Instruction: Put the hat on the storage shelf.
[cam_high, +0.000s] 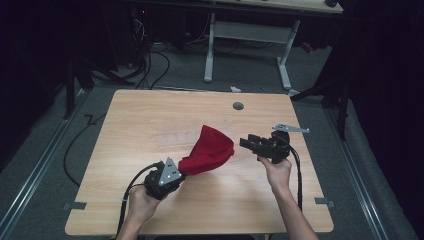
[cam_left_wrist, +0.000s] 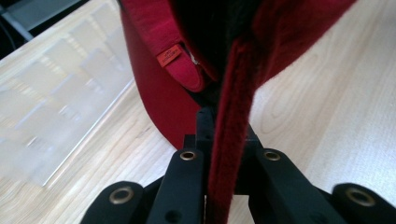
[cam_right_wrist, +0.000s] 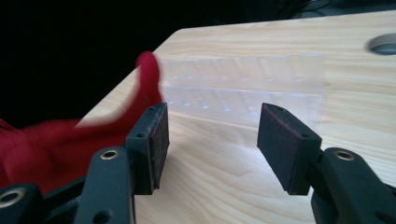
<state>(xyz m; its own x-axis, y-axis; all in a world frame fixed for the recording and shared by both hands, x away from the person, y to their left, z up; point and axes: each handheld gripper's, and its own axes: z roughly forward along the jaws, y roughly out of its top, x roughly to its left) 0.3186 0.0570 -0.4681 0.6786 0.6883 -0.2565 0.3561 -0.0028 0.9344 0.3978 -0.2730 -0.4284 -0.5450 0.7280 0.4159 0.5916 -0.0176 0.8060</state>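
The soft red fabric cap (cam_high: 207, 150) hangs over the middle of the light wooden table (cam_high: 125, 200). The left gripper (cam_high: 176, 172) is clamped on its rim. Right of the cap, the right gripper (cam_high: 246, 142) stands open with nothing between its pads. A clear plastic tray (cam_right_wrist: 243, 88) lies behind the cap; its contents I cannot tell.

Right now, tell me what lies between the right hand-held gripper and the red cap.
Nothing but bare wooden table: the high view shows an open gap between the right hand-held gripper and the red cap, which the left hand-held gripper clamps.
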